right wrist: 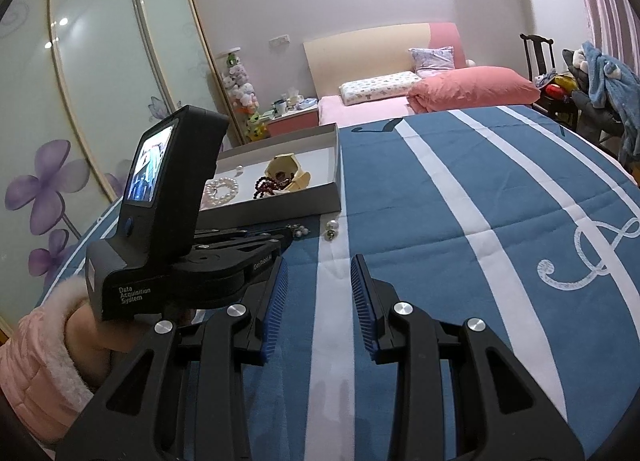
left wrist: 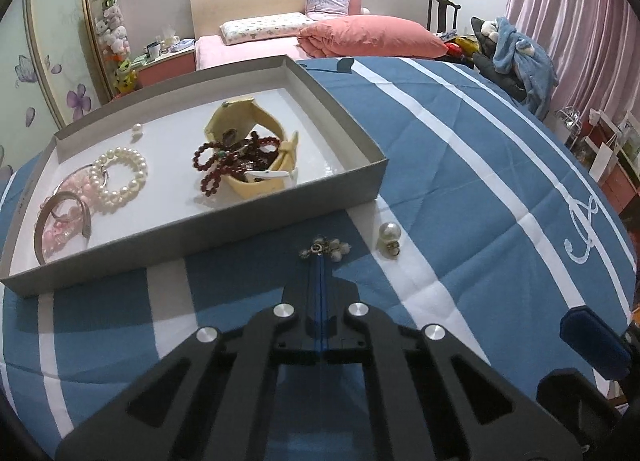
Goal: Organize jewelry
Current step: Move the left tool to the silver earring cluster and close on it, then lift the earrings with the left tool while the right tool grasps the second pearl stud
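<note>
The left claw point(left wrist: 321, 257) was clenched on a small clustered earring point(left wrist: 326, 250) lying on the blue-and-white striped bedspread point(left wrist: 460, 181), its fingers pressed together with the trinket at their tips. From that claw the grey box point(left wrist: 280, 217) lay toward eleven o'clock, its near wall just beyond the earring. Inside sat a yellow watch point(left wrist: 248, 129) tangled with dark red beads point(left wrist: 224, 161), a pearl bracelet point(left wrist: 120, 177), a metal bangle point(left wrist: 60, 221) over pink beads, and a loose pearl point(left wrist: 137, 129). A pearl earring point(left wrist: 389, 237) rested on the bedspread at about two o'clock from the clenched tips, near but apart.

The right claw point(right wrist: 319, 301) hung released over the bedspread, grasping nothing, well back from the jewelry.

The lift probably wanted to go straight up first, since so little of the earring seemed caught. The tips should clear the box wall before swinging toward eleven o'clock. Releasing low over bare white floor, away from the bead tangle, would likely keep the pieces separate.
</note>
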A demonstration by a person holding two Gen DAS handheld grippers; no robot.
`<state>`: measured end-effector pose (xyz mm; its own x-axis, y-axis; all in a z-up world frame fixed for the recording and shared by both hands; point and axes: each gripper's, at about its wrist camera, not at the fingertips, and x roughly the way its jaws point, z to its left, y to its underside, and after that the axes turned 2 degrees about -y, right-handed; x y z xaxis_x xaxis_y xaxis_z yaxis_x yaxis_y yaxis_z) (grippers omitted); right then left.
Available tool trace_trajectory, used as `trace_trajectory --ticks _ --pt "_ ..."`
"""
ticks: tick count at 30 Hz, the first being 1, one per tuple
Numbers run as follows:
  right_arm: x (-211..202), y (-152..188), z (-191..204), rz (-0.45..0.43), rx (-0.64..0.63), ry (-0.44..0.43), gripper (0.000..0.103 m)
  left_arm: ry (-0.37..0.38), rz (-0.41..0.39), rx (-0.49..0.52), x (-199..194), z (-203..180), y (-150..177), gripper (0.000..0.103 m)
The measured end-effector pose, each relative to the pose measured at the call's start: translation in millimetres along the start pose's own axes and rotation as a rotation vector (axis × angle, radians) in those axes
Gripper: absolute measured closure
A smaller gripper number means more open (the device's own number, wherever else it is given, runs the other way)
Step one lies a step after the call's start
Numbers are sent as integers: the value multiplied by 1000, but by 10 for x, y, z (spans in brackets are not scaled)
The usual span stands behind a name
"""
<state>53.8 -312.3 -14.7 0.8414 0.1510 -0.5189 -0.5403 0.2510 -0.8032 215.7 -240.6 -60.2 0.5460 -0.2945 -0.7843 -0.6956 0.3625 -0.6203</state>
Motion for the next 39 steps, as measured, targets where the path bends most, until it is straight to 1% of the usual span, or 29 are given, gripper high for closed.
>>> trace_trajectory --ticks 5,10,11,14,15,17,18,19,23,25,27,30,32,36,39 --pt "22 -2 27 6 -6 -4 69 -19 -1 -21 -36 172 41 102" --pt "46 0 55 13 -14 -9 69 -57 -1 -31 -144 454 153 102" --pt "55 -5 60 14 -15 -10 69 -49 -1 -29 -155 473 164 102" --pt "56 -8 77 12 -15 -17 69 26 -4 -31 -169 412 153 101" --pt "47 -9 79 10 -17 -17 69 35 -7 -25 -165 362 143 99" --pt "22 -12 66 6 -19 -11 69 45 -9 17 -137 187 111 88" --pt "4 -14 45 3 -16 -7 69 42 -4 29 -112 124 101 79" --pt "-9 -17 24 0 -12 -3 69 39 -4 39 -90 54 76 76" --pt "-35 -23 -68 -5 7 7 69 39 -2 45 11 -78 -19 75" --pt "-31 -20 -103 -2 11 9 69 29 -2 52 43 -109 -48 70" --pt "-27 -16 -132 0 15 9 69 9 0 56 79 -129 -90 70" --pt "-17 -12 -166 2 23 7 69 3 2 51 127 -134 -140 71" --pt "-8 -10 -180 6 28 5 69 -16 1 55 143 -147 -162 87" --pt "12 -7 -191 11 34 2 69 -15 0 65 125 -90 -132 90" --pt "18 -17 -179 11 32 -2 69 -23 0 45 70 78 -65 90"
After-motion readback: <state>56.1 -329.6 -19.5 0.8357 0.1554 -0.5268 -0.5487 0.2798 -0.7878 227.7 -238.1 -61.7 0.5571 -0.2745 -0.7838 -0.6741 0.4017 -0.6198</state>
